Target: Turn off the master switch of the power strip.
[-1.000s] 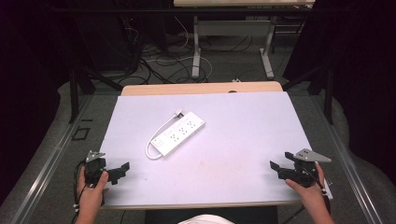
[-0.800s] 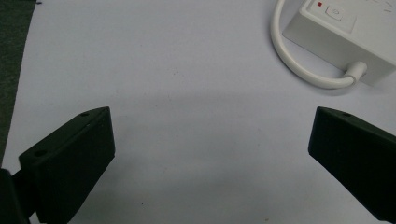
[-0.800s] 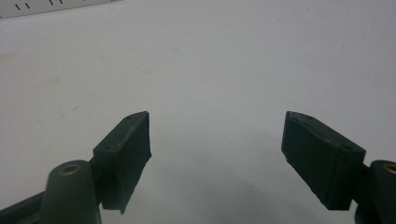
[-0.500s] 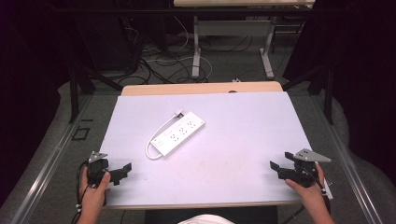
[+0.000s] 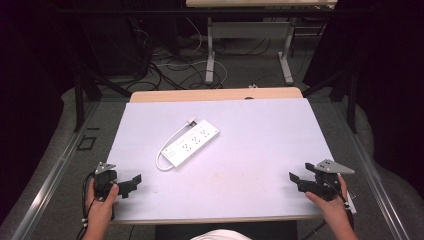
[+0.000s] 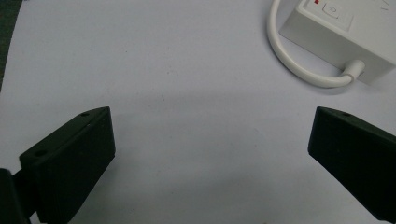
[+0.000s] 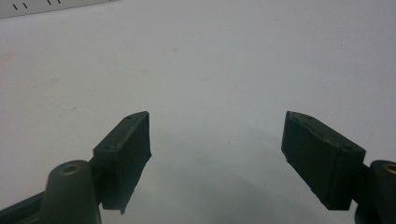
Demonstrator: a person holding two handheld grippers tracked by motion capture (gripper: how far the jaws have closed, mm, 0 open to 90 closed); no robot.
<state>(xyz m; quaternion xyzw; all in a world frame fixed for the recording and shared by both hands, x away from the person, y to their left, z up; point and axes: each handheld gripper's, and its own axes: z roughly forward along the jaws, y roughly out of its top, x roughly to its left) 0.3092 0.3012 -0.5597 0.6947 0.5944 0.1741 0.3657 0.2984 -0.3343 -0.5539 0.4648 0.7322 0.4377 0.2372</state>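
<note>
A white power strip (image 5: 191, 143) lies slantwise a little left of the middle of the white table (image 5: 260, 140), its short white cord (image 5: 170, 142) curling round to a plug near its far end. In the left gripper view one end of the power strip (image 6: 336, 35) and its looped cord (image 6: 299, 65) sit at the upper right. My left gripper (image 5: 131, 182) rests at the table's near left corner, open, nothing between its jaws (image 6: 210, 154). At the near right corner my right gripper (image 5: 295, 180) stands open and empty (image 7: 217, 149).
A tan wooden strip (image 5: 215, 95) edges the table's far side. Beyond it the floor holds tangled cables (image 5: 165, 60) and white desk legs (image 5: 210, 60). A person's hands (image 5: 100, 212) hold both grippers at the near edge.
The left gripper has slid slightly toward the near edge of the table. The right gripper and the power strip have not moved.
</note>
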